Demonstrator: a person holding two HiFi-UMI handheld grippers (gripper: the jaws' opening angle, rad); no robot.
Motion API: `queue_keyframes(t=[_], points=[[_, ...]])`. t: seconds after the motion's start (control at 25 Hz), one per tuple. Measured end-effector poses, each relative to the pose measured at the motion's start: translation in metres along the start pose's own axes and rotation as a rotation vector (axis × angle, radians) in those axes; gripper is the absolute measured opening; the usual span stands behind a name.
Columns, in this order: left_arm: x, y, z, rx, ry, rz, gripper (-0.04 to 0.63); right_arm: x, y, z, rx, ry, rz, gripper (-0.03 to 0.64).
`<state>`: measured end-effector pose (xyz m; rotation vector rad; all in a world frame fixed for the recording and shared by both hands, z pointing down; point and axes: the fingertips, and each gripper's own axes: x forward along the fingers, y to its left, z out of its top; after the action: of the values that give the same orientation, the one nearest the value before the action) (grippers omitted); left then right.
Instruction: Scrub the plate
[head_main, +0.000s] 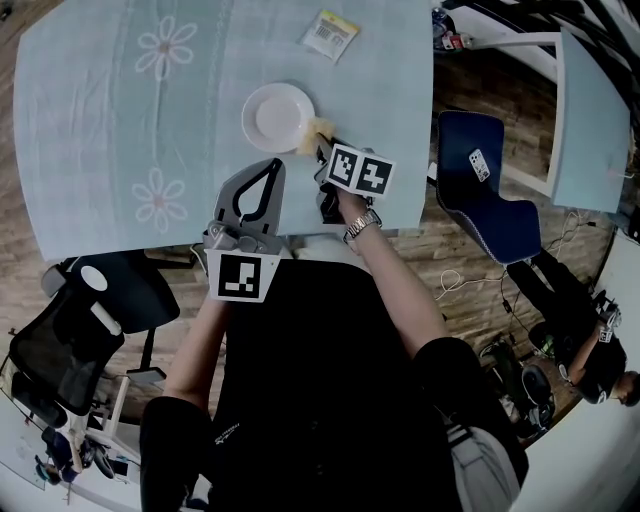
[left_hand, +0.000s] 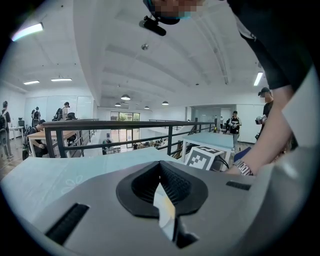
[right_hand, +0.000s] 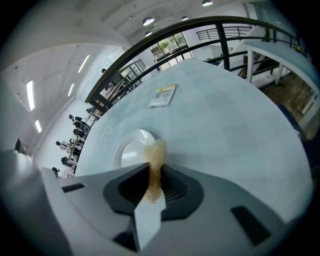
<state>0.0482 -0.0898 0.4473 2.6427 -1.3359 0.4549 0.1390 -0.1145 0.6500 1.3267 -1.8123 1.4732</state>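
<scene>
Plate (head_main: 278, 116), loose on the worktop (head_main: 100, 130), could skid under the sponge (head_main: 318, 135) clamped in the right hand-held gripper (head_main: 325, 155); left hand-held gripper (head_main: 270, 165) closed, empty.

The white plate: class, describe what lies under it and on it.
The white plate sits on a pale blue flowered tablecloth; the patch directly beneath is covered. Its top looks bare, except where the yellow sponge held by the right gripper meets its rim.
</scene>
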Motion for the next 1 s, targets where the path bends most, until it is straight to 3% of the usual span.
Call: queue_keyframes(t=[0.56, 1.0], points=[[-0.010, -0.025, 0.008, 0.041, -0.014, -0.009, 0.012, -0.035, -0.032, 0.000, 0.006, -0.049, -0.055, 0.063], [-0.039, -0.057, 0.017, 0.043, -0.050, -0.012, 0.012, -0.077, -0.014, -0.029, -0.088, -0.078, -0.034, 0.063]])
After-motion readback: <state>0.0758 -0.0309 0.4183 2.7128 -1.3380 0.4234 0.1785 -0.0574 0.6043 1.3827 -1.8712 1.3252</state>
